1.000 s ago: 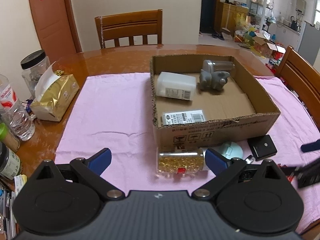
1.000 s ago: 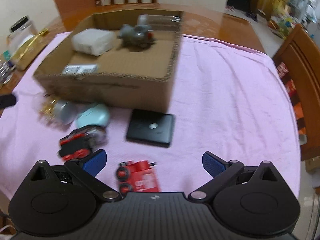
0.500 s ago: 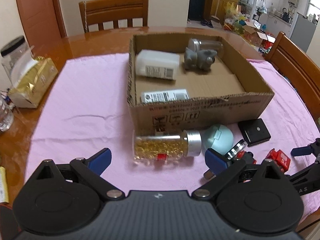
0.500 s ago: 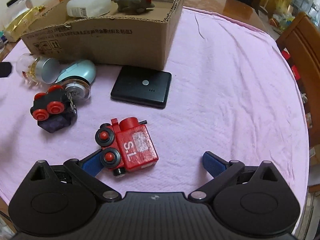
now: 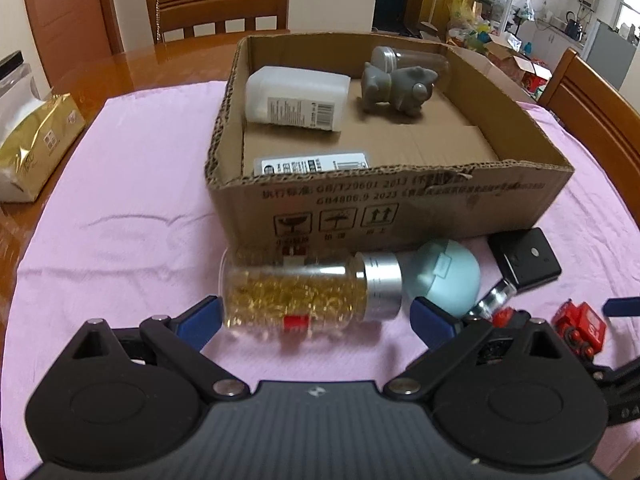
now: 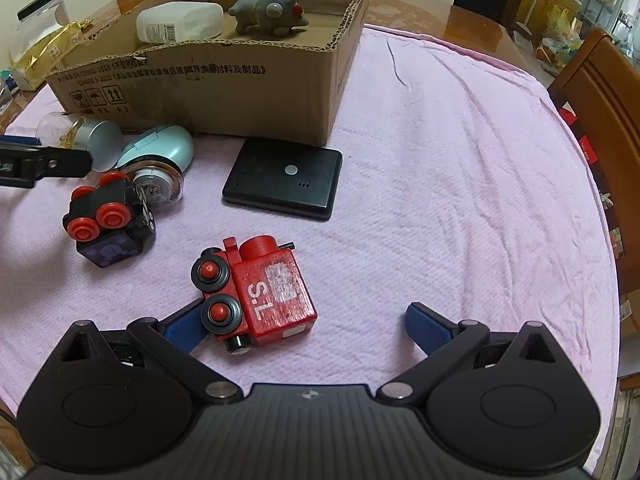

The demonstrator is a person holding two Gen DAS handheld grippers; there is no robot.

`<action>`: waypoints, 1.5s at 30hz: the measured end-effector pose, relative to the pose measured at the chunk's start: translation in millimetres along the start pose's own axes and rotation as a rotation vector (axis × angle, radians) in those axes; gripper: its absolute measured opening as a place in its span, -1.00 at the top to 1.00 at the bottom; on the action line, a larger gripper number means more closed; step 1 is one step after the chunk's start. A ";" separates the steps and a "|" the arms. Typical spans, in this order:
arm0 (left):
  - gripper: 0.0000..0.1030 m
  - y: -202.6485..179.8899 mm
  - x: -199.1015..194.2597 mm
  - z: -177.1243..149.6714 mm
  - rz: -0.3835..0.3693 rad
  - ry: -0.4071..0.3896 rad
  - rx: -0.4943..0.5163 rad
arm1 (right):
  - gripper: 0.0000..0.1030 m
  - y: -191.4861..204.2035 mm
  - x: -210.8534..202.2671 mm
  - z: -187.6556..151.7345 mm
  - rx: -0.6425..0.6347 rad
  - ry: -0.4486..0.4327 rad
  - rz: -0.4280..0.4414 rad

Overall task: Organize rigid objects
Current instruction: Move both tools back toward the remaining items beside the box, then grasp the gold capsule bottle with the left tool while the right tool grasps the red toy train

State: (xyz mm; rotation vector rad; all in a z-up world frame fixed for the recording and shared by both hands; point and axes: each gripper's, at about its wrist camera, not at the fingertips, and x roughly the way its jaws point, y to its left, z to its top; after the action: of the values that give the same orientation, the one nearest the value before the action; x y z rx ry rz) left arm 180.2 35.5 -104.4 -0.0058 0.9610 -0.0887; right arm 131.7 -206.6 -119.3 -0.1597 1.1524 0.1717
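A cardboard box (image 5: pixel 400 204) (image 6: pixel 224 76) on pink cloth holds a white bottle (image 5: pixel 296 98), a grey toy (image 5: pixel 396 84) and a clear jar (image 5: pixel 408 58). In front of it lie a jar of gold capsules (image 5: pixel 308 292), a teal case (image 5: pixel 448 276), a black flat device (image 6: pixel 284 178), a black toy train (image 6: pixel 108 220) and a red toy train (image 6: pixel 256 292). My left gripper (image 5: pixel 316 318) is open, its fingers either side of the capsule jar. My right gripper (image 6: pixel 304 326) is open, the red train by its left finger (image 6: pixel 184 326).
A gold tissue pack (image 5: pixel 32 148) and a plastic jar (image 6: pixel 40 12) stand on the wooden table at the left. Wooden chairs stand behind (image 5: pixel 220 0) and at the right (image 6: pixel 600 92). Bare pink cloth (image 6: pixel 460 160) lies right of the box.
Both grippers have come lower and nearer the objects. The capsule jar now lies between the left fingers, and the red train sits closer to the right gripper's left finger.
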 end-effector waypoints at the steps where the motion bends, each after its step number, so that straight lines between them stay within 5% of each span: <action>1: -0.93 -0.6 1.7 1.1 0.001 -0.004 -0.001 | -1.00 -0.1 -0.5 -0.6 0.001 -0.003 -0.001; 24: -0.96 13.9 15.7 -2.9 0.054 -0.010 0.051 | -1.00 -0.3 -2.3 -2.6 -0.031 -0.024 0.013; 45: -0.96 10.6 22.5 5.1 0.085 -0.008 0.037 | -0.97 29.9 3.6 16.3 -0.283 0.037 0.142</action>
State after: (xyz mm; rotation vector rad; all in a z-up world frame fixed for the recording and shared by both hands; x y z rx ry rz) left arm 198.0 44.2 -120.3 0.0687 0.9507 -0.0282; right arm 141.2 -173.7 -117.2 -0.3328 1.1735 0.4598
